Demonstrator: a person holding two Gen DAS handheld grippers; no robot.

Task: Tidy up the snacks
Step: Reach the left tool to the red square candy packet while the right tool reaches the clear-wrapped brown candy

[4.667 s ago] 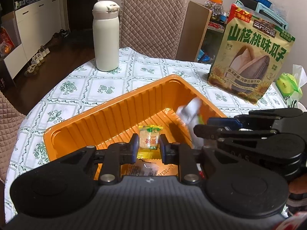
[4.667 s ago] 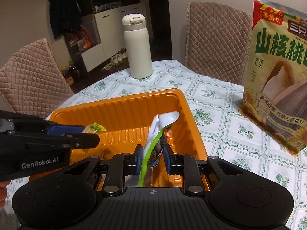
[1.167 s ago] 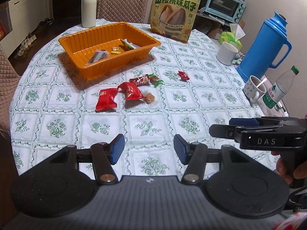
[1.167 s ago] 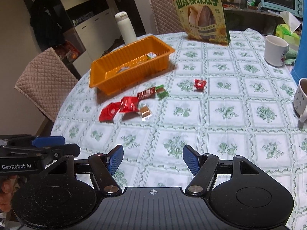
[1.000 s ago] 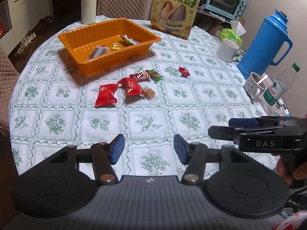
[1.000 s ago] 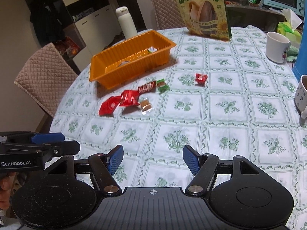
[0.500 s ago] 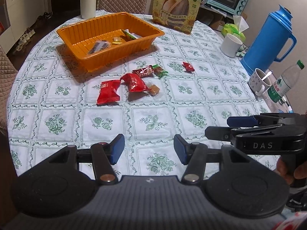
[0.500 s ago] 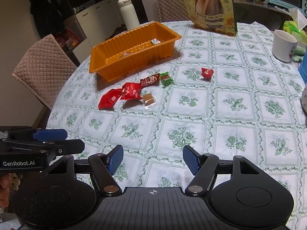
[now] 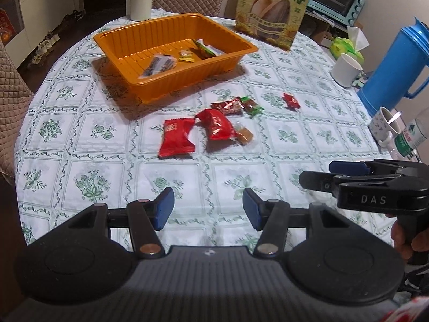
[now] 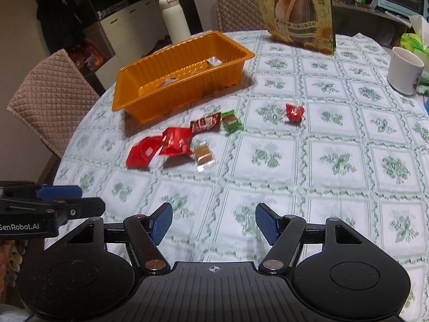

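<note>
Snacks [image 9: 177,137] ahead on tablecloth | left hand-held gripper [image 9: 208,208] agape, empty | right hand-held gripper [image 10: 211,224] agape, empty

1. Bare tablecloth [image 9: 102,177] ahead of both grippers; nothing standing between the parted fingers of the left gripper [image 9: 208,209] or the right gripper [image 10: 211,222].
2. Farther on, loose snacks lying in a cluster: two red packets [image 9: 177,139], a brown candy [image 9: 244,136], a dark red bar [image 9: 228,106], a green candy [image 9: 250,105]; a small red candy [image 9: 291,100] apart to the right.
3. Behind them, orange tray [image 9: 150,91], open above, walls upright.
4. Along the right edge: white mug [image 9: 346,69], blue jug [image 9: 396,67], patterned cup [image 9: 383,127], bottle [image 9: 410,136].
5. Beyond the tray: white flask [image 10: 174,18], seed bag [image 10: 295,10].
</note>
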